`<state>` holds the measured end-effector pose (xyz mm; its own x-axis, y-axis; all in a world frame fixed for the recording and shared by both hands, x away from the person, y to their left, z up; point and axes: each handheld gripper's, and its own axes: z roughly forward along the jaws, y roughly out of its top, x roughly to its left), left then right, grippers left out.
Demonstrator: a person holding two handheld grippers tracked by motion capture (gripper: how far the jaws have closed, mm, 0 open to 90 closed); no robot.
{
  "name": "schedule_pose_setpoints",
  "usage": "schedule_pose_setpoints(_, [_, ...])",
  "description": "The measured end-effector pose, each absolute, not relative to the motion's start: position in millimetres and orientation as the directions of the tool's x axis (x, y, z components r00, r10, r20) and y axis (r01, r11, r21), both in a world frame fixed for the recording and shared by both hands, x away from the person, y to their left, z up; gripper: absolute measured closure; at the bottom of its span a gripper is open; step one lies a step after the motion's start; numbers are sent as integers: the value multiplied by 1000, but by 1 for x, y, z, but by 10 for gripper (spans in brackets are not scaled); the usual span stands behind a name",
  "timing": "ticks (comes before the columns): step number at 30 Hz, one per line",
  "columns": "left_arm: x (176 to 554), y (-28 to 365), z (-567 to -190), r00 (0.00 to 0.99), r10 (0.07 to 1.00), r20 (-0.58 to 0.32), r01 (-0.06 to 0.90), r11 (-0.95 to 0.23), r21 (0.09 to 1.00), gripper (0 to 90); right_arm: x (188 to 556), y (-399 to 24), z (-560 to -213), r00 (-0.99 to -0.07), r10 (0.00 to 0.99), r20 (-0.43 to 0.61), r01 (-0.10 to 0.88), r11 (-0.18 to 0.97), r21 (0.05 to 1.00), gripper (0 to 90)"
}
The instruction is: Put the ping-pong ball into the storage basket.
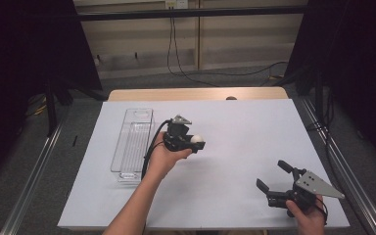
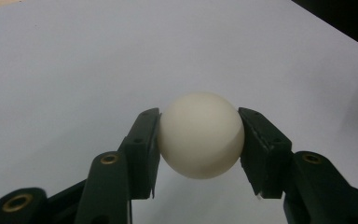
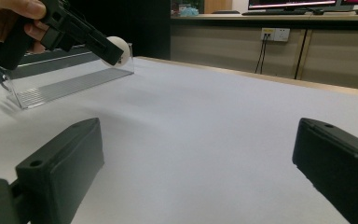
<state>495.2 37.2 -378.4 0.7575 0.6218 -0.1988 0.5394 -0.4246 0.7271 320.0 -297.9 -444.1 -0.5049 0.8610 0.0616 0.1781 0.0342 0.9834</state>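
A white ball [image 2: 200,134] sits between the black jaws of my left gripper [image 2: 199,140], which is shut on it and held above the white table sheet. In the high view that gripper [image 1: 197,142] hovers near the table's middle, just right of a clear plastic bin [image 1: 133,142], with the ball [image 1: 197,138] at its tip. The right gripper view shows the ball [image 3: 119,49] and the left gripper in front of the bin [image 3: 65,77]. My right gripper [image 1: 270,176] is low at the front right, open, with nothing between its wide-spread jaws [image 3: 196,158].
The white sheet [image 1: 235,142] covers most of a wooden table. The long clear bin lies at its left, lengthwise away from me. Dark curtains and metal rails flank the table; cables hang on the far wall.
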Motion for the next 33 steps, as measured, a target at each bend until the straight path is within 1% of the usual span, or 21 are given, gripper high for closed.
schedule_pose_setpoints(1, [495,38,-378,756,620,-209,543,-417,729,512,320,-298,-444,-505,861,63,180,34,983,15])
schedule_pose_setpoints(14, [496,45,-373,754,626,-199,543,-421,727,513,321,-298,-444,-505,861,57,177,38,983,15])
schedule_pose_setpoints(16, [496,45,-373,748,627,-217,553,-409,726,512,320,-298,-444,-506,861,58,179,39,983,15])
schedule_pose_setpoints(22, [497,48,-372,749,632,-198,548,-423,722,513,321,-298,-444,-505,861,58,177,38,983,15])
schedule_pose_setpoints(24, [497,48,-372,741,639,-207,554,-407,726,512,320,-298,-444,-506,861,56,177,40,983,15])
schedule_pose_setpoints(26, [497,49,-371,749,631,-201,549,-422,721,512,320,-298,-444,-506,861,55,176,41,984,15])
schedule_pose_setpoints(30, [497,49,-371,740,637,-215,556,-400,728,512,320,-298,-444,-505,861,56,176,39,984,15])
schedule_pose_setpoints(33, [498,50,-370,744,635,-208,553,-409,726,512,321,-298,-444,-504,862,55,174,39,984,15])
